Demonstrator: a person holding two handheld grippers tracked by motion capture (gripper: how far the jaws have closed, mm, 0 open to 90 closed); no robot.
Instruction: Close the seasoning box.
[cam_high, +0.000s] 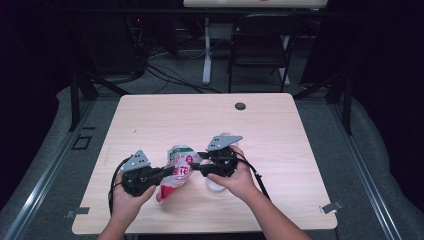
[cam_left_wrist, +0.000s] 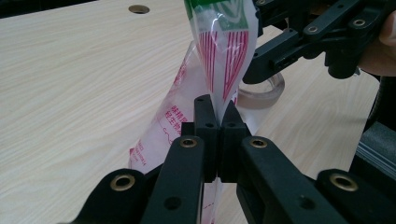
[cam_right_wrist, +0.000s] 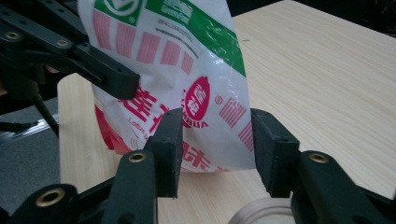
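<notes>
My left tongs (cam_left_wrist: 215, 109) pinch the snack bag (cam_high: 178, 167) tight near the surface's (cam_high: 150, 120) front edge; right tongs (cam_right_wrist: 215, 140) sit open around it. Should grab high, then pull apart gently.

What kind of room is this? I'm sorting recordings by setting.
Probably a lab or recording workspace: a pale wooden table ringed by a dark metal frame, loose black cables on grey floor, and a black folding chair behind.
</notes>
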